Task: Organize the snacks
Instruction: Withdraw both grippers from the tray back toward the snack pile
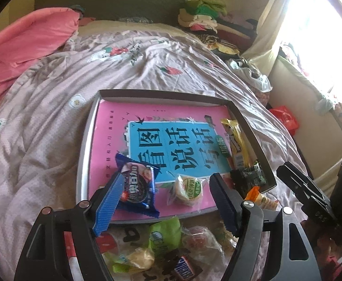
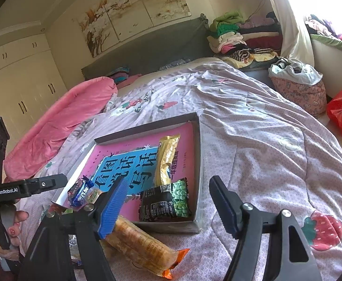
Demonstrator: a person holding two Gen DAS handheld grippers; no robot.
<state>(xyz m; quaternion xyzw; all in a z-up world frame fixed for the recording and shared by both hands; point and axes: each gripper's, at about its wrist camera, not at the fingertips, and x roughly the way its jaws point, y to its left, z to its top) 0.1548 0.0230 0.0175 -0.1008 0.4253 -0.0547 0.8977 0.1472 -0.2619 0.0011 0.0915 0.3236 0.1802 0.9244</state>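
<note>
Pink-lined tray (image 1: pixel 253 126) rests on the bed (image 1: pixel 53 117), holding a cookie pack (image 1: pixel 139 187) beside the spread left claw (image 1: pixel 165 197). Nearby, the right claw (image 2: pixel 168 207), also spread, hovers over a cracker pack (image 2: pixel 143 245) lying outside the tray.

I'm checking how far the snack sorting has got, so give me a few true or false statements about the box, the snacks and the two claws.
1. The Oreo pack lies in the box. True.
2. The left claw grips the round pastry. False: its jaws are open and hold nothing.
3. The green pea packet lies outside the box. False: it lies in the box's corner.
4. The cracker pack lies on the quilt outside the box. True.
5. The right claw is open. True.
</note>
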